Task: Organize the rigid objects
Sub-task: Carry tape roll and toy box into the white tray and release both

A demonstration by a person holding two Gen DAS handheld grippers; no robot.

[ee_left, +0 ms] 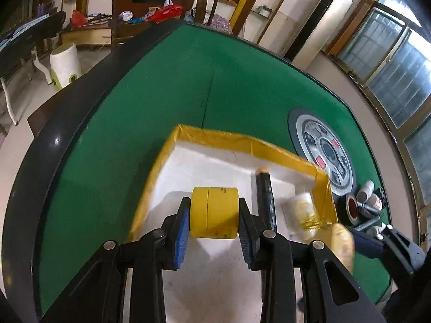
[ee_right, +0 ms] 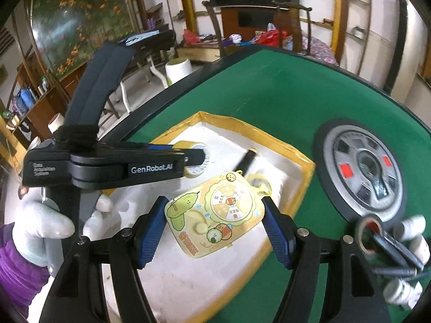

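My left gripper [ee_left: 215, 210] is shut on a yellow tape roll [ee_left: 214, 212] and holds it over the white floor of the yellow-rimmed tray [ee_left: 242, 141]. The same roll shows past the left gripper's body in the right wrist view [ee_right: 194, 158]. My right gripper [ee_right: 215, 212] is shut on a flat yellow cartoon-printed toy [ee_right: 215, 216], held tilted over the tray's [ee_right: 304, 185] right part. A black pen-like stick [ee_left: 265, 199] lies in the tray, also seen in the right wrist view [ee_right: 246, 161]. A blurred pale yellow item [ee_left: 303, 207] lies by the tray's right wall.
The tray sits on a green felt table [ee_left: 161, 94] with a black raised rim. A round grey control panel [ee_right: 363, 172] is set in the felt. A pile of small bottles, dark bolts and a tape ring [ee_right: 390, 250] lies right of the tray.
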